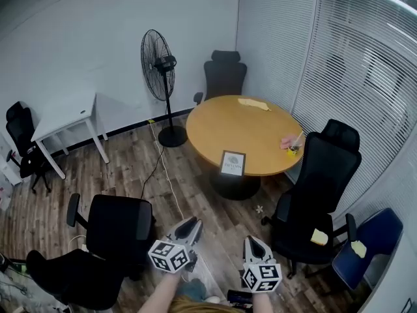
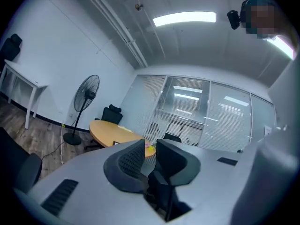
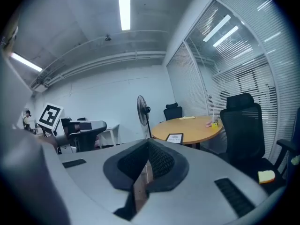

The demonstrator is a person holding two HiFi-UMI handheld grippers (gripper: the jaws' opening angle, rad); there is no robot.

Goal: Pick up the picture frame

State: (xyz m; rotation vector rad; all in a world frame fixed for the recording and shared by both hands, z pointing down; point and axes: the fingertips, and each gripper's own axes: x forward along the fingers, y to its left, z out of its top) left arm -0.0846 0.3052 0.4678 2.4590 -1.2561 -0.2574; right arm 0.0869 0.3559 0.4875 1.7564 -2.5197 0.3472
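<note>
The picture frame (image 1: 232,163) stands upright near the front edge of the round wooden table (image 1: 241,126), dark-framed with a pale print. In the right gripper view the picture frame (image 3: 174,138) shows small on the table (image 3: 197,125), far beyond the jaws. Both grippers hover low over the floor, well short of the table. My left gripper (image 1: 189,227) points toward it, and in its own view the left gripper (image 2: 151,149) has a narrow gap between the jaws with nothing in it. My right gripper (image 1: 255,243) sits beside it; the right gripper (image 3: 147,146) has its tips together, empty.
A black office chair (image 1: 119,230) stands close on the left, another chair (image 1: 313,188) right of the table, a third chair (image 1: 225,74) behind it. A standing fan (image 1: 158,67), a white desk (image 1: 65,119) and a blue chair (image 1: 365,246) ring the room. A yellow item (image 1: 292,152) sits at the table's right edge.
</note>
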